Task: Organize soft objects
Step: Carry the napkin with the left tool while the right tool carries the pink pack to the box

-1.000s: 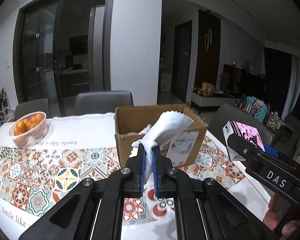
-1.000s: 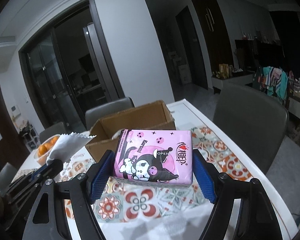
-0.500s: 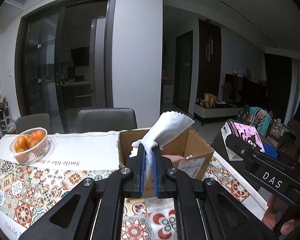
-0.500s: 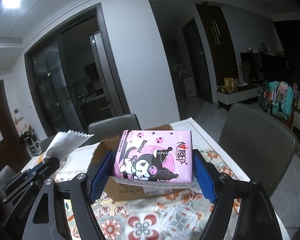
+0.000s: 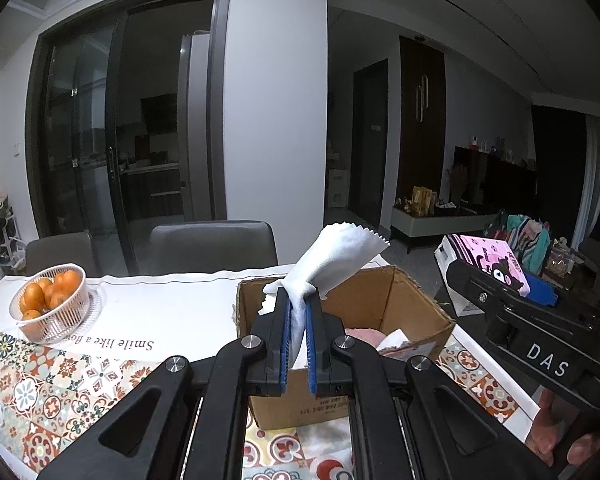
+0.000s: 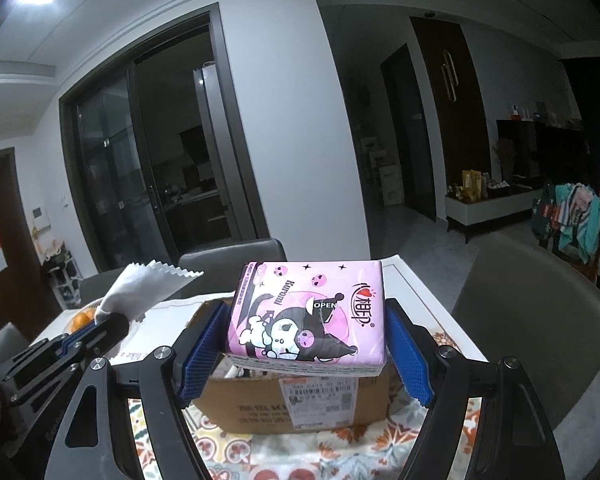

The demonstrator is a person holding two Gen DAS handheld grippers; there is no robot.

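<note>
Right, you've got the open cardboard box (image 5: 384, 300) sitting on the desk (image 5: 172, 312) toward its right edge, flaps up, and inside it you can see something pink with a scrap of white paper beside it; what they are is hard to tell. Over near the desk's far left corner stands the white wire basket (image 5: 56, 320), filled with oranges (image 5: 50, 292).

Your left claw (image 5: 296, 334) is pinched nearly shut on the white cloth (image 5: 340, 256), blue pads pressed flat to either side of it, and the cloth's zigzag-cut end fans up and to the right above the box's near rim. From the right wrist view that same left claw (image 6: 100, 328) sits just left of the box, cloth (image 6: 144, 284) sticking up from it.

Your right claw (image 6: 306, 350) is set wide, and the pink tissue pack (image 6: 306, 312) fills the gap, its cartoon-printed top face toward the camera, blue pads against its two short sides. The pack hangs over the box (image 6: 300, 404), above the near wall with the shipping label. In the left wrist view the right claw (image 5: 500, 276) and its pack (image 5: 488, 258) hover off the box's right side, over the desk's right edge, with your fingers (image 5: 560, 436) visible beneath the handle.
</note>
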